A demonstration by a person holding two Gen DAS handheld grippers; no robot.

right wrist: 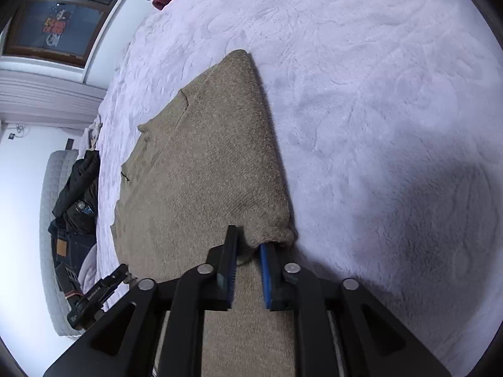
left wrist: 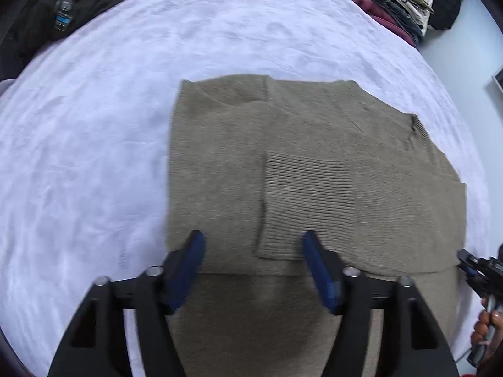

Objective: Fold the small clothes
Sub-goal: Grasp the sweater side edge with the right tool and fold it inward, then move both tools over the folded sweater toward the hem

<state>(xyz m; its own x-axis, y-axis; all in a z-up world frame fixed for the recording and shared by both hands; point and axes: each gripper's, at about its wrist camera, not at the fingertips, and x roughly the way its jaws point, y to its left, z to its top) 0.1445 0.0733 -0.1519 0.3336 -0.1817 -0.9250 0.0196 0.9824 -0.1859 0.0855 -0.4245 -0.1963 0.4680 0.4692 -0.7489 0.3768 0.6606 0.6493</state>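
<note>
- Lying half-folded on the bed [left wrist: 94,125], the sweater [left wrist: 283,157] could unfold if its corner slips.
- Right gripper [right wrist: 248,251] fingers nearly closed, pinching that corner.
- Left gripper [left wrist: 251,242] fingers spread wide, holding nothing.

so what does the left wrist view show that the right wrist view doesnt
Only the left wrist view shows the ribbed sleeve cuff folded across the sweater, the open left gripper above it, and the person's hand on the right gripper's handle.

Only the right wrist view shows the window, the right gripper with the sweater's corner between its fingers, and jeans under the black jacket.

Both share the sweater, the lilac bedspread, the jacket and the clothes pile.
</note>
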